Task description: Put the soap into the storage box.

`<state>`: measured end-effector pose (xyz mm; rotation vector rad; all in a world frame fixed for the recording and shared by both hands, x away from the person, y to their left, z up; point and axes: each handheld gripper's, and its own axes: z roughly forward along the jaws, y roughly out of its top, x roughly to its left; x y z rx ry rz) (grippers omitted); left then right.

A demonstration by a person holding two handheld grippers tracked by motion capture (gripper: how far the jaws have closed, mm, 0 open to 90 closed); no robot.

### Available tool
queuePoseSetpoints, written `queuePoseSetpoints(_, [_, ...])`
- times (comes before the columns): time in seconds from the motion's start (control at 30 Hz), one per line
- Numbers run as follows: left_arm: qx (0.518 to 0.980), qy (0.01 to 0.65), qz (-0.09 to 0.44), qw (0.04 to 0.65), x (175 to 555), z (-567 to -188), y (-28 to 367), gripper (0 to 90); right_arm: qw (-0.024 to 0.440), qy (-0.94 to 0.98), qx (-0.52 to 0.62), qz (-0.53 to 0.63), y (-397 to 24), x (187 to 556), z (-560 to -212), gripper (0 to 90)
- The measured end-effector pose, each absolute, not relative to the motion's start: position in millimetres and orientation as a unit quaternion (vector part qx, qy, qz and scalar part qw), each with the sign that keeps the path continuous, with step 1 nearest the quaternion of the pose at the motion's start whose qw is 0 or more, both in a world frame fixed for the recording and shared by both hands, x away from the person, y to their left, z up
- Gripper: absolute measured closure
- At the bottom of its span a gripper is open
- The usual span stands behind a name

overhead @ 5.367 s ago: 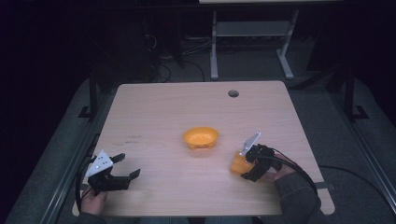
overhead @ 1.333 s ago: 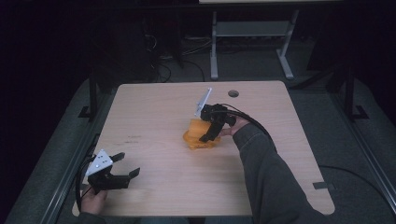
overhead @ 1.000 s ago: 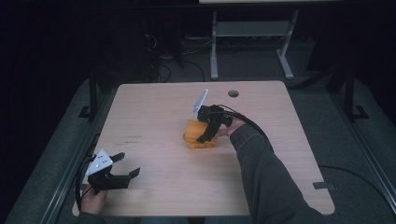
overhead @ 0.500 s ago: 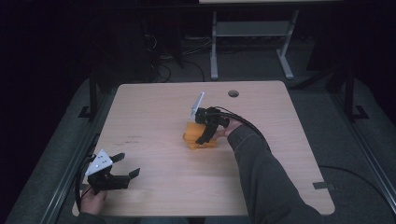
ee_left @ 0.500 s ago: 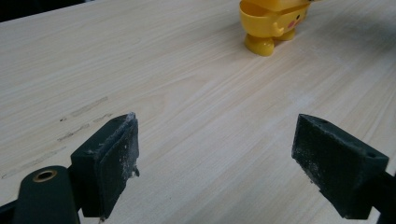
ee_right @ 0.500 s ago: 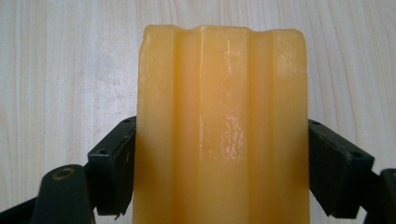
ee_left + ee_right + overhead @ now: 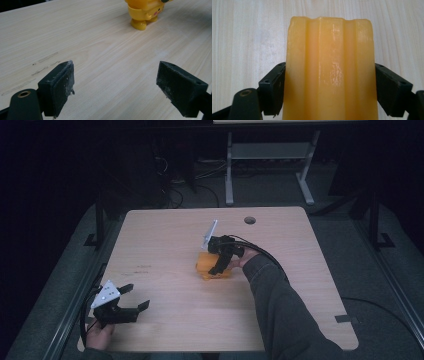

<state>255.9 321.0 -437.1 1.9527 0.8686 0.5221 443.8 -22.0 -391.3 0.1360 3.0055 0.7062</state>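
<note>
Orange-yellow piece (image 7: 329,62): ribbed, glossy plastic, standing up between my right jaws. It sits toward me and a little left of the cable hole (image 7: 249,220), about mid-table.
Right gripper (image 7: 217,269): closed onto the piece, one pad (image 7: 272,87) flat against each side, with no gap I can see. The grip is low on the body, I judge so that it stays upright and does not swing as it goes down.
Why it points down: the jaws come at the piece from above, which suits lowering it straight onto whatever is under it — sideways, they would foul the tabletop.
Container: in the left gripper view I see a yellow footed vessel (image 7: 143,12) with a pink cheek mark, standing on the wood; its top is cut off by the frame.
Contents: I cannot tell. In the high view the piece and the vessel read as one orange mass (image 7: 206,266), so whether the piece is seated inside, resting on the rim or just above it is hidden from me.
Left gripper (image 7: 136,296): jaws spread wide with nothing between them, only bare table (image 7: 165,245) beyond the pads (image 7: 58,85). It is well apart from the cable hole, at the near left corner.
Why it waits there: parked clear of the work — I judge it is not needed for a one-handed placing.
Next move, as I judge it: confirm the piece is seated before easing the right jaws apart.
</note>
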Motion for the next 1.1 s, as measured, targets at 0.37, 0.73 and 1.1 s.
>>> queuePoseSetpoints(0.37, [0.791, 0.352, 0.210, 0.453, 256.0, -437.6, 320.6, 14.3, 0.022, 0.972, 0.053, 0.229, -22.1, 443.8, -391.9, 18.8])
queuePoseSetpoints(0.73, [0.791, 0.352, 0.211, 0.454, 255.9, -437.2, 321.0, 14.3, 0.011, 0.967, 0.072, 0.242, -27.0, 444.0, -390.7, 15.0])
queuePoseSetpoints(1.1, [0.791, 0.352, 0.210, 0.455, 256.1, -437.5, 320.7, 14.3, 0.020, 0.962, 0.076, 0.262, -35.0, 440.1, -379.6, 14.7])
